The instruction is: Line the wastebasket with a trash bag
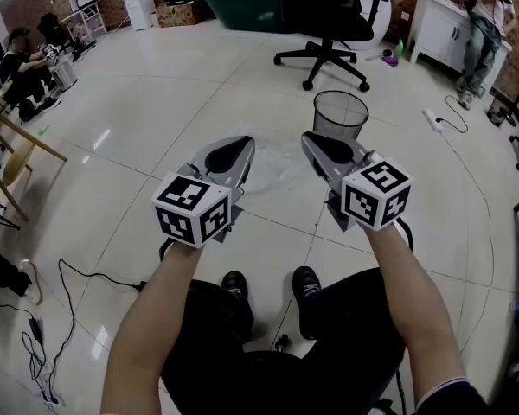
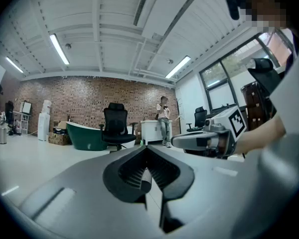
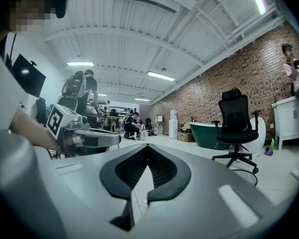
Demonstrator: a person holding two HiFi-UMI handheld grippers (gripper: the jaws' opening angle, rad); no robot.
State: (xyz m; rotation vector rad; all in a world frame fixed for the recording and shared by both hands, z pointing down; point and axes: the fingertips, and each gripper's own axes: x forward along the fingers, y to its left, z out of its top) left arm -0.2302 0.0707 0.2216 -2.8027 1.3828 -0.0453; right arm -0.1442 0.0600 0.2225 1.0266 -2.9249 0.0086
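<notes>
Your left gripper [image 2: 147, 147] has its jaws pressed together with nothing pinched. The right gripper [image 3: 147, 146] is closed the same way and is also empty. You hold both level, side by side and a little apart, tips aimed forward over the floor [image 1: 156, 102]. I judge this a ready pose, not a working one, since neither tool touches anything.

Just beyond and between the tips, what looks like a crumpled clear trash bag [image 1: 275, 164] lies on the tiles. The mesh wastebasket [image 1: 340, 115] stands upright just past it, nearer your right gripper and unlined. That layout suits the job: the bag comes first in reach with the basket behind it, and the jaws must open before they can take the film.

Some things you can't read well:
- **The bag:** the grippers cover parts of its edges in the head view, so its mouth and folds can't be made out — clear film on a glossy floor gives barely any outline.
- **The gripper views:** neither shows bag or basket. Both look level across the room, the right one at an office chair [image 3: 235, 126] and a brick wall [image 3: 229, 78].
- **Behind the left tips:** in the left gripper view a pale sliver shows in the hollow there — floor or film, I cannot tell.
</notes>
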